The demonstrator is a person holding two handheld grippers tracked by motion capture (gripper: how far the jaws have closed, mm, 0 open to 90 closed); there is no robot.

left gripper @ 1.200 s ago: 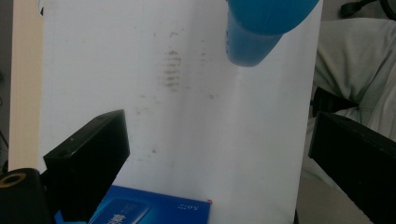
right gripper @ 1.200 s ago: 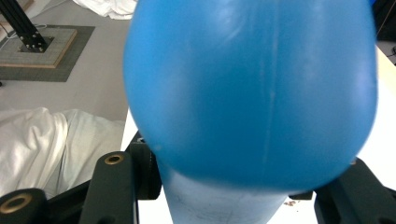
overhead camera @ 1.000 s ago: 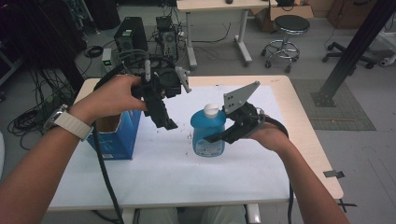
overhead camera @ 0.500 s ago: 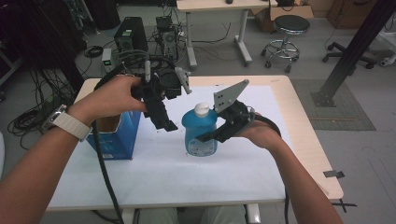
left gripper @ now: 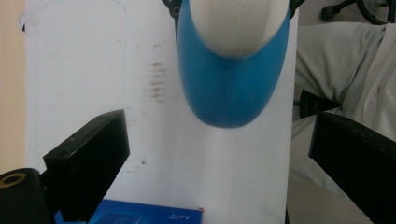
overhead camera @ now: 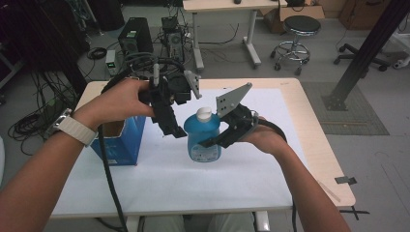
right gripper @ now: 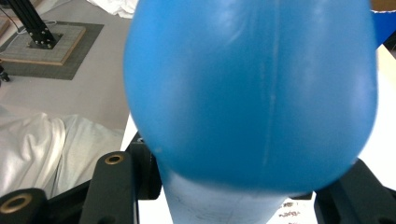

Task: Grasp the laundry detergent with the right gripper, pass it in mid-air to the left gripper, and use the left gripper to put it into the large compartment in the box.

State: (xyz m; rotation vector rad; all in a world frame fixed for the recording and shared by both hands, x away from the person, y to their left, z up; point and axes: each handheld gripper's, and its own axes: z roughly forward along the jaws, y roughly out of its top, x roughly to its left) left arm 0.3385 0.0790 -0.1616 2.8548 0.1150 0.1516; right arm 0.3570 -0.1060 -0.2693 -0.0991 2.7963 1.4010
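A blue bottle [overhead camera: 198,128] with a white cap [overhead camera: 205,114] is held a little above the white table mat [overhead camera: 241,179], at its middle. My right gripper [overhead camera: 209,141] comes in from the right and is shut on the bottle's body; in the right gripper view the bottle [right gripper: 252,93] bulges between the two jaws of that gripper [right gripper: 236,186]. My left gripper [overhead camera: 173,129] hangs just left of the bottle, pointing down, jaws wide apart and holding nothing. In the left gripper view the bottle [left gripper: 229,88] and cap [left gripper: 238,23] lie beyond the open left gripper [left gripper: 219,135].
An open blue cardboard box [overhead camera: 118,140] stands on the table's left side, under my left forearm; its edge [left gripper: 144,217] shows in the left gripper view. Behind the table are computer towers [overhead camera: 133,36], a desk and a stool [overhead camera: 300,29]. A black post [overhead camera: 367,48] stands at right.
The right gripper has carried the bottle a little to the left, closer to the left gripper. The left gripper has stayed where it was.
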